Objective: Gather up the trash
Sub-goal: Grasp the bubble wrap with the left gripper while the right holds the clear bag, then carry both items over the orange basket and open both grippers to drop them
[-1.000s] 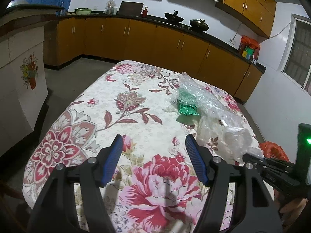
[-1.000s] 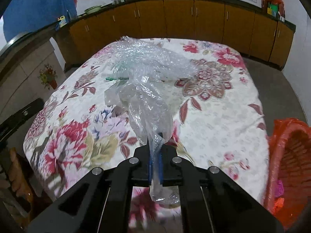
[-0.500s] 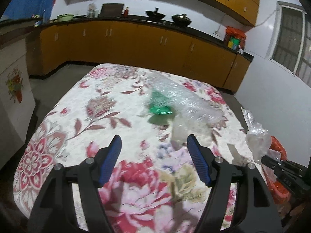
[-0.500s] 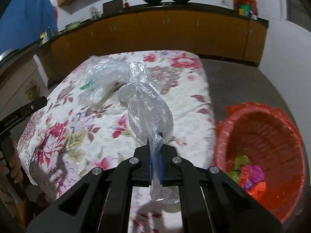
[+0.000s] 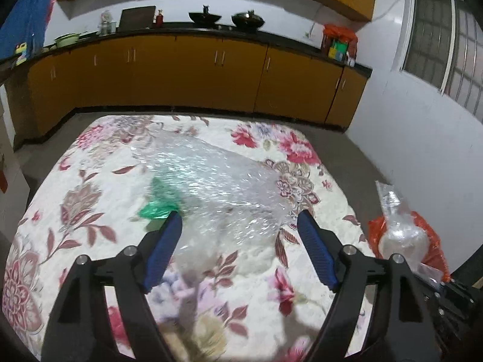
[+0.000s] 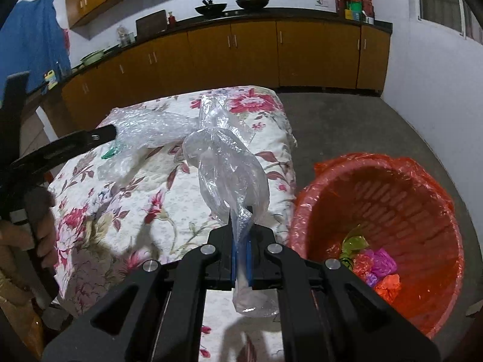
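Pinching a clear plastic bag (image 6: pixel 232 178), right gripper (image 6: pixel 240 259) beside red lined basket (image 6: pixel 377 181), left gripper (image 5: pixel 238 241) spread over bubble wrap (image 5: pixel 211 175), floral tablecloth (image 5: pixel 90 187), orange cabinets (image 5: pixel 187 72) behind.

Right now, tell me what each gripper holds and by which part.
The right gripper pinches the clear plastic bag by its lower end. The left gripper is open, holding nothing.

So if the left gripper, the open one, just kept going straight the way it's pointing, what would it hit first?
Most likely the bubble wrap on the table: it lies right between the left gripper's open fingers. The green scrap sits just left of that line. Depth is hard to judge.
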